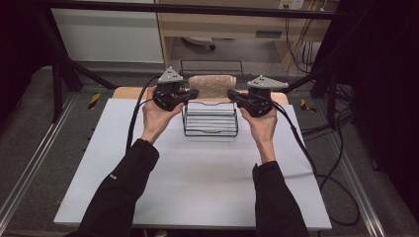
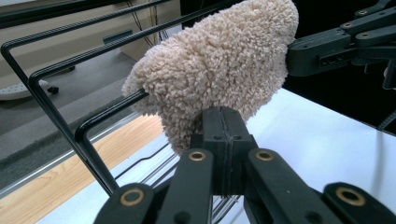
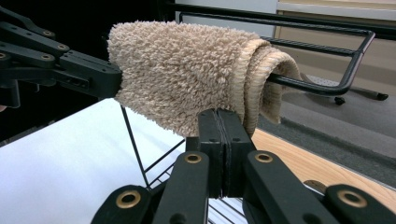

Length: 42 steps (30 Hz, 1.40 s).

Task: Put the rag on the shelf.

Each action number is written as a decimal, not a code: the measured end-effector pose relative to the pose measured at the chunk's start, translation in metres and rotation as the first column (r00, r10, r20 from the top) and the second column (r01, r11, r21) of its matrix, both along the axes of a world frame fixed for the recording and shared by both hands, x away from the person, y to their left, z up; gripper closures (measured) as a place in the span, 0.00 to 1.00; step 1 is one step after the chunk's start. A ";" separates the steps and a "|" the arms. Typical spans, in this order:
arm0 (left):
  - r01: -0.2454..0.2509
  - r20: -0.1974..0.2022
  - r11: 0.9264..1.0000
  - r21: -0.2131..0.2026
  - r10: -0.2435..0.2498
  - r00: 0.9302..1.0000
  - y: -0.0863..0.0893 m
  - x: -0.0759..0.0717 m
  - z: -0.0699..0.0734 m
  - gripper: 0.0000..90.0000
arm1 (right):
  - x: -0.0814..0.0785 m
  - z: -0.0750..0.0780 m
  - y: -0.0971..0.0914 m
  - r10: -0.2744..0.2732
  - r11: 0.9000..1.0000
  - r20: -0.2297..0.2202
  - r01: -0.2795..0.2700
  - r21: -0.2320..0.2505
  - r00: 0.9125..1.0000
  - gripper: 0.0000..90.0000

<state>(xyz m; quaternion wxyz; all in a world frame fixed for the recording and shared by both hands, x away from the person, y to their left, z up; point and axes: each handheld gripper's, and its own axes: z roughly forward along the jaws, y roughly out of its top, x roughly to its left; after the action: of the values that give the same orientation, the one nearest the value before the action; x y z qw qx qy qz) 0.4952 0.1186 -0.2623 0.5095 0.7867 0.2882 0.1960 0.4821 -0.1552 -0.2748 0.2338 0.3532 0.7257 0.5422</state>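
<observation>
— Any writing on that fluffy cloth? A tag, a brand?

— None I can read. The beige terry towel [image 1: 212,85] is plain pile, with a ribbed hem showing at one end in the right gripper view. There's a small pale mark on the person's left sleeve [image 1: 114,176], too small to make out.

— Where's the towel sitting?

— Draped over the top bar of a black wire rack [image 1: 210,120], which stands at the far middle of the white table [image 1: 207,182]. Folded over the bar, hanging down both sides.

— And the tongs?

— The left tongs [image 1: 193,93] are pinched shut on the towel's left end, jaws pressed together with the pile bunched just above the tips. The right tongs [image 1: 231,94] are clamped on the other end; their jaws look fully together, with the towel's lower edge caught at the tips. Each points inward at the rack, facing the other across the towel.

— Anything in the way?

— The rack's own wires: the bent bars run close beside both sets of jaws. Black cables [image 1: 136,116] trail from each gripper back over the table. Beyond the table's far edge there's a strip of wooden board [image 1: 126,92], then grey floor [image 1: 29,123], a pale cabinet [image 1: 222,24] and hanging wires [image 1: 296,34].
</observation>
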 end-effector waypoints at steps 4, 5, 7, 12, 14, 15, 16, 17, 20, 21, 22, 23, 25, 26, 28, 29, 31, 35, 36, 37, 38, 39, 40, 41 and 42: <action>0.003 0.002 1.000 -0.005 -0.003 1.000 0.001 -0.002 0.002 1.00 | -0.002 0.001 -0.001 0.006 1.000 0.008 -0.006 0.003 1.000 0.98; 0.004 0.002 1.000 -0.006 -0.004 1.000 0.002 -0.002 0.002 1.00 | -0.003 0.002 -0.002 0.009 1.000 0.010 -0.009 0.006 1.000 0.97; 0.009 0.002 1.000 -0.006 -0.009 1.000 0.003 -0.004 0.003 0.98 | -0.005 0.003 -0.003 0.013 1.000 0.012 -0.014 0.015 1.000 0.96; 0.013 -0.016 1.000 -0.011 -0.014 1.000 0.004 -0.007 0.005 0.87 | -0.012 0.008 -0.007 0.029 0.999 0.014 -0.029 0.036 0.999 0.90; 0.011 -0.018 1.000 -0.006 -0.011 1.000 0.005 -0.008 0.006 0.85 | -0.013 0.008 -0.007 0.028 0.999 0.013 -0.028 0.038 1.000 0.89; 0.010 -0.021 1.000 -0.006 -0.011 1.000 0.005 -0.009 0.006 0.82 | -0.015 0.009 -0.008 0.029 0.999 0.015 -0.029 0.036 0.999 0.87; 0.008 -0.021 1.000 -0.005 -0.008 1.000 0.006 -0.010 0.006 0.80 | -0.016 0.009 -0.009 0.031 0.999 0.016 -0.031 0.038 0.999 0.85; 0.004 -0.019 1.000 -0.005 -0.004 1.000 0.007 -0.012 0.007 0.78 | -0.017 0.010 -0.011 0.030 0.999 0.018 -0.030 0.040 0.999 0.83; 0.001 -0.022 1.000 -0.009 -0.001 1.000 0.011 -0.015 0.008 0.70 | -0.024 0.015 -0.016 0.030 0.998 0.022 -0.031 0.048 0.999 0.77; -0.001 -0.023 1.000 -0.014 0.001 1.000 0.013 -0.017 0.008 0.67 | -0.025 0.016 -0.017 0.029 0.998 0.020 -0.030 0.050 0.999 0.75; -0.001 -0.023 1.000 -0.014 0.001 1.000 0.015 -0.018 0.008 0.65 | -0.027 0.017 -0.018 0.031 0.998 0.019 -0.032 0.049 0.999 0.73; -0.004 -0.023 1.000 -0.013 0.004 1.000 0.016 -0.020 0.008 0.63 | -0.029 0.018 -0.020 0.031 0.998 0.019 -0.032 0.047 0.999 0.71; -0.007 -0.022 1.000 -0.015 0.007 1.000 0.020 -0.024 0.007 0.58 | -0.033 0.019 -0.022 0.034 0.998 0.013 -0.035 0.047 0.999 0.67; -0.007 -0.024 1.000 -0.019 0.006 1.000 0.022 -0.026 0.006 0.58 | -0.033 0.019 -0.022 0.034 0.998 0.013 -0.035 0.047 0.999 0.67; -0.010 -0.027 1.000 -0.011 0.009 1.000 0.026 -0.030 0.004 0.53 | -0.037 0.020 -0.024 0.034 0.999 0.011 -0.034 0.038 0.999 0.63; -0.011 -0.026 1.000 -0.006 0.011 1.000 0.028 -0.033 0.003 0.51 | -0.039 0.020 -0.025 0.034 0.999 0.008 -0.034 0.032 0.999 0.61; -0.014 -0.032 1.000 0.002 0.014 0.999 0.033 -0.038 -0.001 0.46 | -0.043 0.020 -0.027 0.034 0.999 0.001 -0.034 0.028 0.999 0.55; -0.021 -0.028 0.999 0.026 0.022 0.999 0.044 -0.048 -0.008 0.38 | -0.050 0.018 -0.030 0.028 0.999 -0.016 -0.028 0.020 0.999 0.39; -0.022 -0.030 0.999 0.034 0.023 0.999 0.046 -0.050 -0.011 0.36 | -0.051 0.017 -0.031 0.023 1.000 -0.019 -0.023 0.020 1.000 0.35; -0.023 -0.032 0.999 0.040 0.024 0.999 0.049 -0.052 -0.014 0.33 | -0.054 0.014 -0.034 0.028 0.999 -0.028 -0.027 0.022 0.999 0.27; -0.022 -0.035 0.999 0.045 0.024 0.999 0.052 -0.054 -0.017 0.33 | -0.054 0.014 -0.034 0.028 0.999 -0.028 -0.027 0.022 0.999 0.27; -0.022 -0.037 0.998 0.056 0.024 0.999 0.055 -0.056 -0.020 0.31 | -0.055 0.013 -0.035 0.026 0.999 -0.034 -0.025 0.023 0.999 0.24; -0.023 -0.039 0.998 0.061 0.025 0.999 0.057 -0.058 -0.024 0.29 | -0.057 0.011 -0.036 0.029 0.999 -0.041 -0.028 0.020 0.999 0.22; -0.028 -0.046 0.998 0.062 0.031 0.998 0.060 -0.060 -0.028 0.28 | -0.058 0.008 -0.037 0.029 0.999 -0.044 -0.029 0.020 0.999 0.20; -0.034 -0.050 0.997 0.063 0.037 0.998 0.063 -0.061 -0.031 0.26 | -0.060 0.002 -0.038 0.029 1.000 -0.055 -0.029 0.009 0.998 0.15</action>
<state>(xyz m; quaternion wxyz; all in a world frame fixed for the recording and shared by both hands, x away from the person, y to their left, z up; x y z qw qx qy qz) 0.4338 0.1816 -0.2938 0.4736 0.8018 0.3087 0.1939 0.4224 -0.1933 -0.2728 0.2044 0.3585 0.7346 0.5385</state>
